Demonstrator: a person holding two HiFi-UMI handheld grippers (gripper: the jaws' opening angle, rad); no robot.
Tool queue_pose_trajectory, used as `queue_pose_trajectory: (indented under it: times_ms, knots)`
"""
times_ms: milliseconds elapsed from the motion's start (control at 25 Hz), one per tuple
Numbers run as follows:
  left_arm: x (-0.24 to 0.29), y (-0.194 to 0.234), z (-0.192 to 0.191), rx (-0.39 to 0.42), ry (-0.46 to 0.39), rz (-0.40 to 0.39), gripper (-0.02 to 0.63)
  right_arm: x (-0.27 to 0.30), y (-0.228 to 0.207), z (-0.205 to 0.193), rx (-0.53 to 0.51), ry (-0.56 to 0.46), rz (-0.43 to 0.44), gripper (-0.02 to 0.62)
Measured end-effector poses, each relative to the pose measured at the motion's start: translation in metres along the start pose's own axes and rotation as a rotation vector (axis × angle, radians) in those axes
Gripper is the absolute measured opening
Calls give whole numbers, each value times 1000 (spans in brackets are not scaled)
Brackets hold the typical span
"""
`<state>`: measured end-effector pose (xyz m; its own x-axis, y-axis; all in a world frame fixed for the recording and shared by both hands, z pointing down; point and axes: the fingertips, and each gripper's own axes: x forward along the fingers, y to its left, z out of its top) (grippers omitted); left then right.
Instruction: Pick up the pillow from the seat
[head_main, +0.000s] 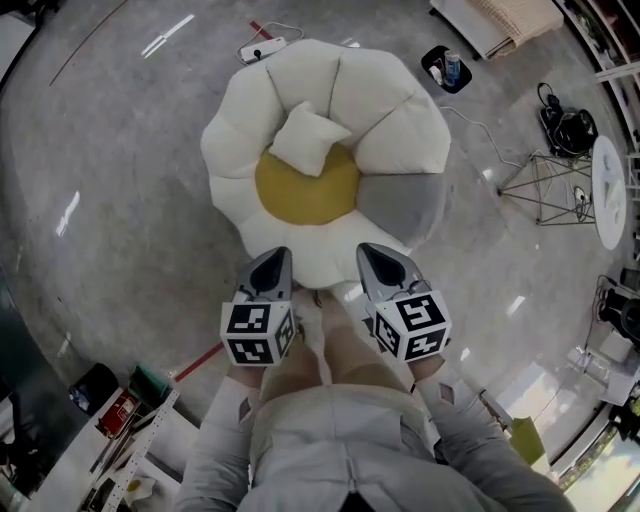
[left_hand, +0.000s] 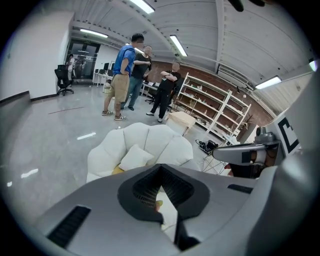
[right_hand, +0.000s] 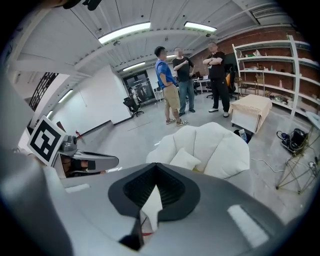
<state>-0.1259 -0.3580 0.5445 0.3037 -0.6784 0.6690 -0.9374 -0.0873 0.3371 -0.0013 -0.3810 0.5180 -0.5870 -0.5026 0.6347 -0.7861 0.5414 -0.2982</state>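
Item: pillow (head_main: 310, 138), leaning on seat (head_main: 400, 120) back, untouched. L gripper (head_main: 270, 272), R gripper (head_main: 383, 268): jaws closed, empty; paired short of seat, prob. for two-handed approach.

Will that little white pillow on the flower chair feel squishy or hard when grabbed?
Probably squishy: the pillow looks puffy with soft corners, so it should dent where pinched. Likely light for its size, being small and stuffed. It sits tilted against the back of the seat, so a push may flop it over.
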Motion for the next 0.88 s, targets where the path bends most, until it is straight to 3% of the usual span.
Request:
queue_pose_trajectory:
  times_ms: [280, 600, 880]
  knots:
    - [63, 19, -7, 0, 59, 10, 5, 49, -38, 4, 6, 24, -8, 0]
    - [148, 51, -33, 14, 132, 51, 5, 106, -78, -17, 31, 61, -22, 0]
    - [230, 74, -46, 51, 128, 68, 5, 161, -109, -37, 60, 71, -32, 0]
